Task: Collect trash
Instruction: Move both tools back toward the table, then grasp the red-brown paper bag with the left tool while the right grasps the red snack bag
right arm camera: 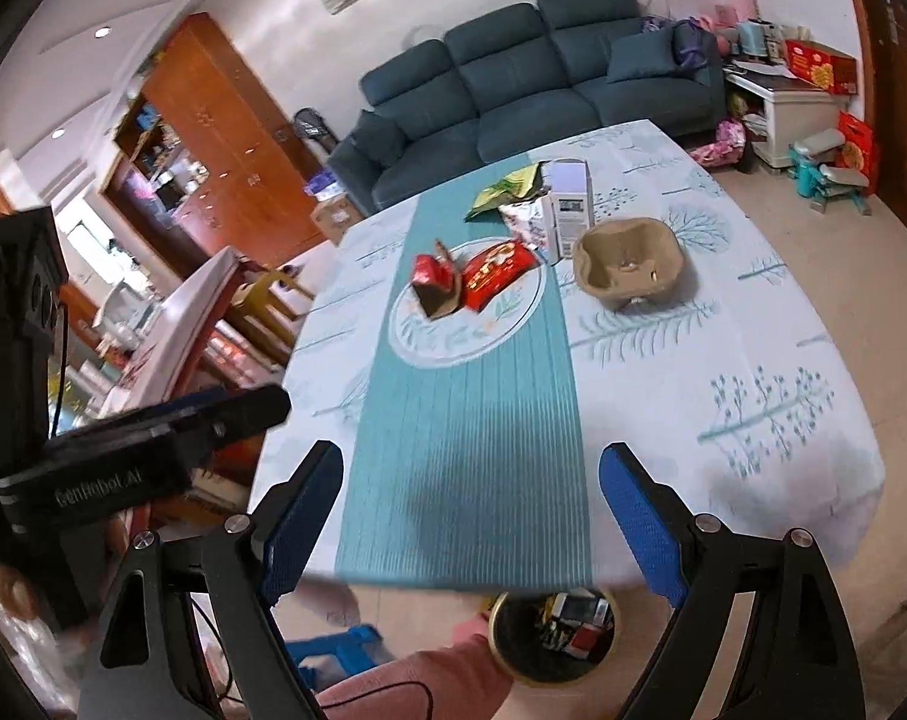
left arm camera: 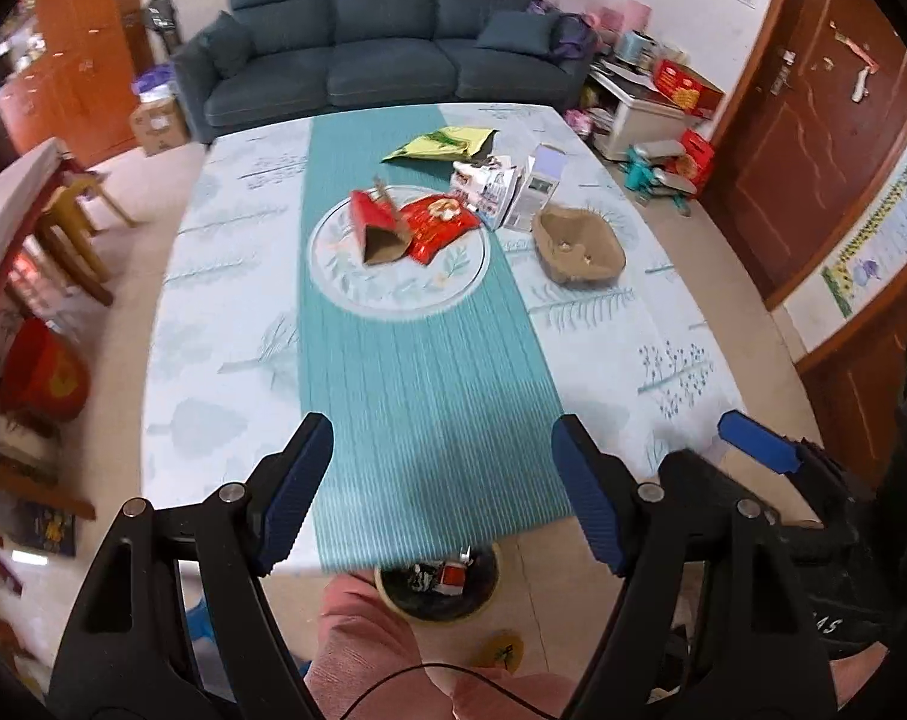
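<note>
Trash lies at the far middle of the table [left arm camera: 225,312]: a torn red carton [left arm camera: 378,231] [right arm camera: 434,285], a red snack wrapper [left arm camera: 438,222] [right arm camera: 498,273], a green-yellow bag [left arm camera: 444,143] [right arm camera: 507,186], a white box [left arm camera: 534,183] [right arm camera: 567,210], crumpled printed wrappers [left arm camera: 483,183] and a brown pulp cup tray [left arm camera: 579,246] [right arm camera: 627,270]. A round bin [left arm camera: 438,585] [right arm camera: 552,633] holding trash stands on the floor under the near table edge. My left gripper [left arm camera: 441,492] is open and empty over the near edge. My right gripper [right arm camera: 471,522] is open and empty beside it.
A dark blue sofa [left arm camera: 381,36] stands behind the table. Wooden cabinets and a side table with a stool [right arm camera: 267,294] are to the left. A low white cabinet [left arm camera: 639,111] and clutter sit at the right by a wooden door. A blue plastic stool [right arm camera: 339,654] is near the bin.
</note>
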